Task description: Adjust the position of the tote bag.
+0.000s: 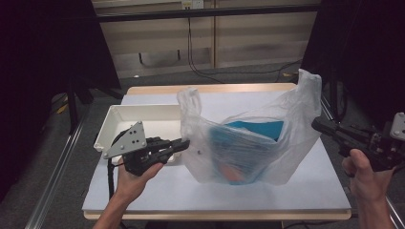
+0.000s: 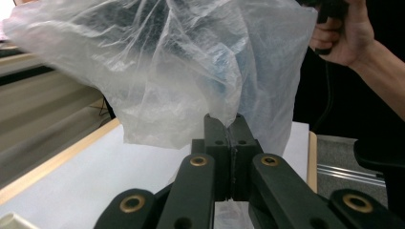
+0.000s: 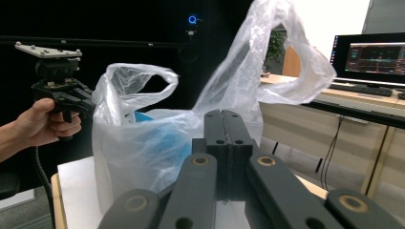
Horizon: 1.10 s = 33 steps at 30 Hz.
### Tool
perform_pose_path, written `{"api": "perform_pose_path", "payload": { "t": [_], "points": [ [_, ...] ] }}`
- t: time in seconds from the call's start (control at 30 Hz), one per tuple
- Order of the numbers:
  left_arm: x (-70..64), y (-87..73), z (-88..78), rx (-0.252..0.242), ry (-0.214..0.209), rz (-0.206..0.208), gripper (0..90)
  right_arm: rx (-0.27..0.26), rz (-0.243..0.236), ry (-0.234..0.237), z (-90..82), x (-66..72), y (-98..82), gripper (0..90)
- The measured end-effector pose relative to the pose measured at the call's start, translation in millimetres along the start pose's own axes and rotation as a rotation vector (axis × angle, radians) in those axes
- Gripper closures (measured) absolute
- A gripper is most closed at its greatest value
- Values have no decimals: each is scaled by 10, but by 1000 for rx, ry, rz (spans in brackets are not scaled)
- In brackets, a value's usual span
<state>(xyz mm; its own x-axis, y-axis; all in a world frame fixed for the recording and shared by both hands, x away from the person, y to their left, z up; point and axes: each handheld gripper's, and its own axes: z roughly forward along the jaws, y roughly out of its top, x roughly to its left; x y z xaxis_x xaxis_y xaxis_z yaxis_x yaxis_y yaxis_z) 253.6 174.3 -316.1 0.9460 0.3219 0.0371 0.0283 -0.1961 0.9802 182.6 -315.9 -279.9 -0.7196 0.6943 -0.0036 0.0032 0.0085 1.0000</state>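
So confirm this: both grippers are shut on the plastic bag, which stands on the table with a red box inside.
Not quite: the box inside the plastic bag is blue, as the high view shows. The left gripper and right gripper pinch the bag's sides.

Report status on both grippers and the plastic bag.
Left gripper shut on the plastic bag. Right gripper shut at the bag's far side, grip unclear. White tray beside the bag, nothing blocking.

Your forearms are bare, with no sleeves showing. Your left gripper (image 1: 184, 143) is matte black with a grey three-cornered plate dotted with screws and a black trailing cable. Your right gripper (image 1: 319, 125) is black too; brass-coloured rivets pin its linkage arms.
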Motion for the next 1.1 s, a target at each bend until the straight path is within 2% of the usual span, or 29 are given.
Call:
{"api": "perform_pose_path", "payload": {
  "t": [0.07,0.13,0.37,0.47,0.73,0.97,1.1],
  "points": [
    [13,-57,-25,7,0,-13,900,2,0,-8,-18,5,-7,900],
    [14,-98,-54,14,14,-8,900,-4,5,-12,-41,2,-13,900],
    [3,-172,-126,32,10,-2,900,15,2,-40,-128,-9,-48,900],
    [-34,-181,-110,46,13,14,900,20,6,-41,-134,-26,-73,900],
    [-50,-227,-40,71,-3,6,900,29,18,-55,-147,-104,-134,900],
    [-93,-297,81,133,-32,35,900,71,32,-52,-69,-144,-214,900],
    [-102,-345,111,161,-42,34,900,90,28,-54,-50,-144,-236,900]
  ]
}}
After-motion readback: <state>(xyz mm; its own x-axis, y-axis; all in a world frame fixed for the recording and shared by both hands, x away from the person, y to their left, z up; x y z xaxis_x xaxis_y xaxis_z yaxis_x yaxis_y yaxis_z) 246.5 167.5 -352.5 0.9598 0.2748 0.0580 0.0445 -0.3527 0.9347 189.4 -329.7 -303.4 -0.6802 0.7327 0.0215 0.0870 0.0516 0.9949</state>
